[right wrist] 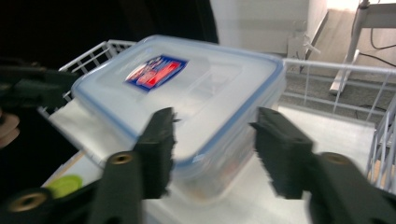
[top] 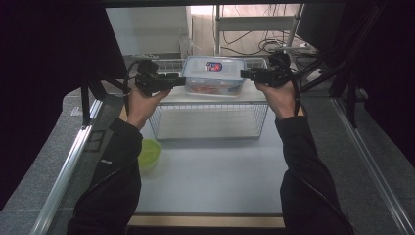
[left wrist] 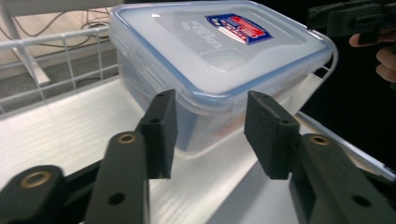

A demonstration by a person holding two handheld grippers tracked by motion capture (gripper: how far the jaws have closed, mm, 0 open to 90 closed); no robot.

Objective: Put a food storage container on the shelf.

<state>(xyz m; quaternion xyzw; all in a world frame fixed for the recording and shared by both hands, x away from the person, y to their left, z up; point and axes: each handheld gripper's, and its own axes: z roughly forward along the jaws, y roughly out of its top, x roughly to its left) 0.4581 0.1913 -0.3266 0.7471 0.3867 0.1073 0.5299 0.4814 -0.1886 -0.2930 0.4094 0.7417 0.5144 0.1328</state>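
White tabletop [top: 215, 171] runs between dark curtains, and on it stands a wire rack [top: 208, 120] whose flat top shelf carries a clear plastic container [top: 214, 76] with a blue-edged snap lid and a red and blue label. Something reddish lies inside it, too dim to identify. The left gripper [top: 180, 81] sits at one short end of the container and the right gripper [top: 244, 74] at the opposite end, so the box is flanked from both sides, most likely because it is too wide for one pair of jaws and needs an even two-handed lift or slide. In the left gripper view the left gripper [left wrist: 211, 133] has its jaws spread, with a corner of the container straight ahead between them, seemingly just short of the pads. The right gripper [right wrist: 212, 154] is likewise spread wide, the container's near corner sitting between and just beyond its jaws; that view is blurred, so contact cannot be told. Neither tool looks clamped yet. Below and beside the left forearm a lime-green bowl [top: 148, 152] rests on the table, well apart from the work.
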